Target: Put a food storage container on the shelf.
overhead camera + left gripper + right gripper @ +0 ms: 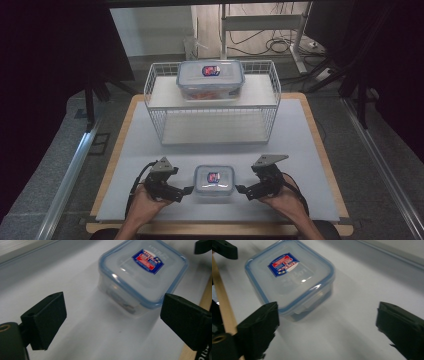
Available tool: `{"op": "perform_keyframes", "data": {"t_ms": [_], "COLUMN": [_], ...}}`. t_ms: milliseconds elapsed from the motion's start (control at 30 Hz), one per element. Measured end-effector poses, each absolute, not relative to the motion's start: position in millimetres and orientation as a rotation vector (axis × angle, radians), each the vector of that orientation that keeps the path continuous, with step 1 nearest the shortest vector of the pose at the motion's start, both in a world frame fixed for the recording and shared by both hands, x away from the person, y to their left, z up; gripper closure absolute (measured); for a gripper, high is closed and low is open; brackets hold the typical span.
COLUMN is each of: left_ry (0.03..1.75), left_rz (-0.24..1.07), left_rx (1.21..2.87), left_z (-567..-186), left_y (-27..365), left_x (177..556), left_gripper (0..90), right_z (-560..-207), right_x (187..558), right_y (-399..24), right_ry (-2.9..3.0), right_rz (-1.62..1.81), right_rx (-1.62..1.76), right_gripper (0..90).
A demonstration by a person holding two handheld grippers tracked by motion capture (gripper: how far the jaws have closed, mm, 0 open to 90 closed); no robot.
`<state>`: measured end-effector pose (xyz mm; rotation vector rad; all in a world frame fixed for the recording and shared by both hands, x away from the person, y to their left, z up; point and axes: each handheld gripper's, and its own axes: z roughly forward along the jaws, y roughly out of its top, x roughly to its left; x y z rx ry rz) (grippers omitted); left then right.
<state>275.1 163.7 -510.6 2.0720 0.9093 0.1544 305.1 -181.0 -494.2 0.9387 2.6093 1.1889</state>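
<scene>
Small container (214,180): sits lid-on upon the bench (310,145), near its front edge, between the two grippers.
Left gripper (188,189): just left of the container, fingers spread wide, gripping nothing.
Right gripper (240,189): just right of it, fingers also wide apart, container untouched.
Wire rack (212,102): farther back, carrying a larger container (210,78).

Small clear lidded container (214,180) with blue seal sits upright, closed, on the table's near edge.
</scene>
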Motion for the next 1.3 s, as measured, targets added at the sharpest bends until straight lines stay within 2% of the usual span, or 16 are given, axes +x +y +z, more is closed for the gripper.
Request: {"op": "perform_keyframes", "data": {"t_ms": [200, 467, 567, 700, 967, 1100, 1200, 1300], "left_ry": [0.886, 0.873, 0.854, 0.835, 0.891, 0.919, 0.926, 0.931], "left_rz": [0.070, -0.072, -0.122, -0.066, -0.124, -0.119, -0.104, -0.098], "left_rx": [2.082, 2.064, 2.100, 2.168, 2.035, 2.001, 1.984, 1.967], "left_z": [-514, -522, -526, -528, -521, -520, -518, -517], "left_y": [149, 138, 131, 120, 137, 143, 146, 149], "left_x": [289, 300, 300, 295, 296, 294, 289, 285], "left_gripper": [5.7, 5.7, 6.3, 2.3, 16.1, 29.8, 37.4, 43.1], "right_z": [-494, -504, -508, -512, -512, -510, -507, -506], "right_x": [306, 319, 325, 329, 328, 323, 319, 315], "right_y": [-165, -153, -151, -149, -154, -157, -160, -161], "right_ry": [2.652, 2.725, 2.764, 2.812, 2.834, 2.827, 2.804, 2.797], "right_rz": [1.224, 1.264, 1.302, 1.348, 1.352, 1.359, 1.366, 1.364], "right_rx": [0.939, 1.006, 1.046, 1.104, 1.154, 1.139, 1.135, 1.122], "right_gripper": [11.1, 10.8, 13.5, 16.1, 26.0, 32.5, 38.7, 41.1]}}
